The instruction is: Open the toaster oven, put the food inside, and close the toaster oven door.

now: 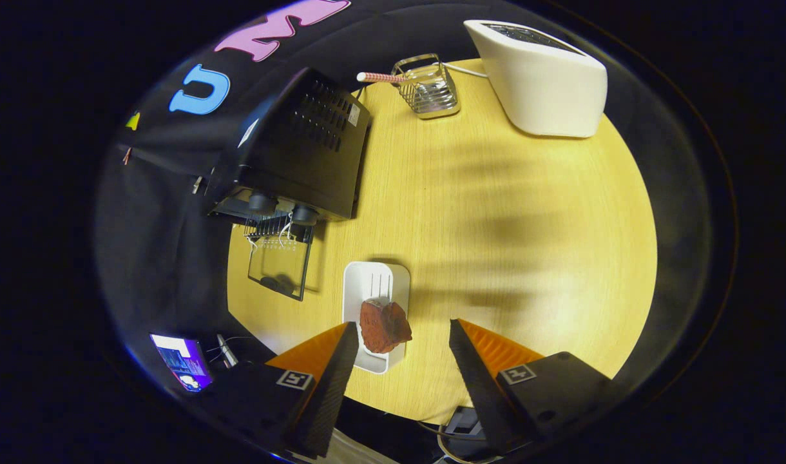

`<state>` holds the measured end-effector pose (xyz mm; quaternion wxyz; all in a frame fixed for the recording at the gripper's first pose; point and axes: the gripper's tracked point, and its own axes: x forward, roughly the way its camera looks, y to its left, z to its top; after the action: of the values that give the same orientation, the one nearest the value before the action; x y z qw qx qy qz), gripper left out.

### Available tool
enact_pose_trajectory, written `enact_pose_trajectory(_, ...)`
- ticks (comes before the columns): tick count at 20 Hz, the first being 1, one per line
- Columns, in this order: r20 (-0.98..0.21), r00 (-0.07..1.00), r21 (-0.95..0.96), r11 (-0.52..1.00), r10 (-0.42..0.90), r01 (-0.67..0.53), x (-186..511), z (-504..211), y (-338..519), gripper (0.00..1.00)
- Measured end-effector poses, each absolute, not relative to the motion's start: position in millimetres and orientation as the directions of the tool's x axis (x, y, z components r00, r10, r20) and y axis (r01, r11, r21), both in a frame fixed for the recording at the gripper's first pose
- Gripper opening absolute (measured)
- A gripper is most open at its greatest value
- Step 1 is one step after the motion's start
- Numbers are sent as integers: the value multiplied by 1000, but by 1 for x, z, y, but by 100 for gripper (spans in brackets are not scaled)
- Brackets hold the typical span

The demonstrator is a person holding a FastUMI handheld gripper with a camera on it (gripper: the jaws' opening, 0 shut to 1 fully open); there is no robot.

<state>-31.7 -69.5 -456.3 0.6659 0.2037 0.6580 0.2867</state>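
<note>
I see one toaster oven point(303, 145) with its door point(280, 264) open, one food point(384, 325) on one tray point(375, 283). My fingers point(402, 335) are open, holding nothing. No words I can read.

From my remote seat I count one desk point(509, 258), round and pale wood. On it I see one black toaster oven point(303, 142) with its one glass door point(280, 267) folded down open and one wire rack point(277, 229) showing at its mouth, and two round knobs point(262, 203) on its front. I count one white tray point(373, 283) carrying one reddish-brown piece of food point(384, 325). There is one white toaster point(541, 77), and one wire basket point(427, 87) with one striped straw point(381, 77) sticking out of it. Off the desk's edge I make out one lit screen point(182, 362). There is one gripper point(402, 338), its two fingers point(341, 367) spread apart with the food just ahead between them.
</note>
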Motion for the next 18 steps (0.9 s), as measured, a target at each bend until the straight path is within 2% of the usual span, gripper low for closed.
enact_pose_trajectory(1, -747, -39, 662, 739, 663, -121, -31, -459, -64, 79)
enact_pose_trajectory(4, -728, -96, 685, 714, 679, -145, -35, -466, -52, 75)
enact_pose_trajectory(6, -716, -132, 698, 701, 686, -146, -38, -468, -47, 41)
enact_pose_trajectory(8, -703, -167, 711, 681, 691, -175, -46, -464, -55, 38)
enact_pose_trajectory(9, -699, -161, 715, 675, 697, -181, -47, -465, -50, 21)
enact_pose_trajectory(13, -712, -82, 698, 692, 697, -183, -41, -454, -55, 12)
enact_pose_trajectory(18, -671, 124, 729, 681, 731, -75, -27, -403, -55, 12)
